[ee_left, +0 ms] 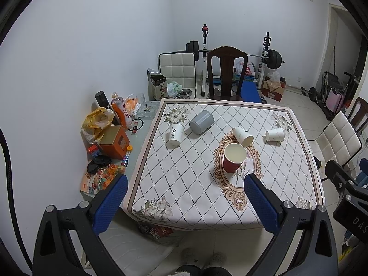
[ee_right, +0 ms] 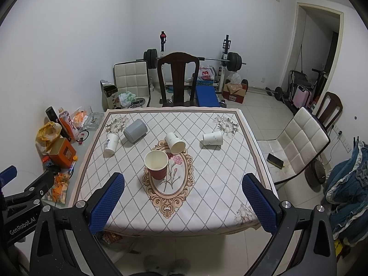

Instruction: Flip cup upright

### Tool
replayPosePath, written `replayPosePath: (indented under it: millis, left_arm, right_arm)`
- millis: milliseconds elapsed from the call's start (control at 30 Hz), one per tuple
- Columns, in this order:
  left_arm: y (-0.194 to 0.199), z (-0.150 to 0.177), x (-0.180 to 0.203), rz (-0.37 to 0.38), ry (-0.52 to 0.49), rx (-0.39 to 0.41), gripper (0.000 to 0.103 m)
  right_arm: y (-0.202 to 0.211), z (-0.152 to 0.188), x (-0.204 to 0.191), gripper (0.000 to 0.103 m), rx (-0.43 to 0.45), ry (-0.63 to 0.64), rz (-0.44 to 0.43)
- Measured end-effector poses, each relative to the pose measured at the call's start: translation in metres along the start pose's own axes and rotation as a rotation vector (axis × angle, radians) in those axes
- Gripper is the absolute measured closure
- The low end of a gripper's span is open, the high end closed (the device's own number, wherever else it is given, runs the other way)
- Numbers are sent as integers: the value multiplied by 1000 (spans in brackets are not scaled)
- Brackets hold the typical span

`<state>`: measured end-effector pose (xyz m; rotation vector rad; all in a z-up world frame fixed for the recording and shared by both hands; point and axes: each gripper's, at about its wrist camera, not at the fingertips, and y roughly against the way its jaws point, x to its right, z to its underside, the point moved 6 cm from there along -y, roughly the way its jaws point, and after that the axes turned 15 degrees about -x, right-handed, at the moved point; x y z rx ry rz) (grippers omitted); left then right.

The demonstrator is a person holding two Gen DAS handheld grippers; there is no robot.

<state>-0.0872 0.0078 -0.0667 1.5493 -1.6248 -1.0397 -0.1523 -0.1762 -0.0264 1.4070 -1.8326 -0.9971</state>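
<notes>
Left tongs (ee_left: 185, 199): mine, spread wide, holding nothing, hanging off the near edge of the tabletop (ee_left: 184, 184).
Right tongs (ee_right: 182, 197): mine too, gaping just as wide and empty, also short of the near edge.
Red paper cup (ee_right: 156, 164): stands upright, mouth up, on the oval flower medallion at the middle of the cloth.
Speckled white cup (ee_right: 174, 143): lies on its side just behind the red one, mouth toward me, at the far rim of the medallion.
Second white cup (ee_right: 212, 138): lies on its side to the right, near the far right flower corner, well apart from the others.
Lettered white cup (ee_right: 110, 143): at far left, narrow end up and wider end on the cloth, so it looks inverted, leaning slightly.
Grey cup (ee_right: 135, 130): lies on its side just beside the lettered cup, base toward me.
Side surface: to the left, an orange box (ee_right: 62, 153), an orange drink bottle (ee_right: 67, 124) and a yellow bag (ee_right: 48, 132).
Beyond the tabletop: a dark wooden chair (ee_right: 178, 78) and a barbell rack (ee_right: 226, 57).
</notes>
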Motion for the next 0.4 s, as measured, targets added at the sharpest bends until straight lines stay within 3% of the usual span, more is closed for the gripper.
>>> replayPosePath:
  millis: [400]
  left_arm:
    - [5,-2,3,10,-9,2,0]
  right_arm:
    - [0,-1,-2,0,0,0,-3]
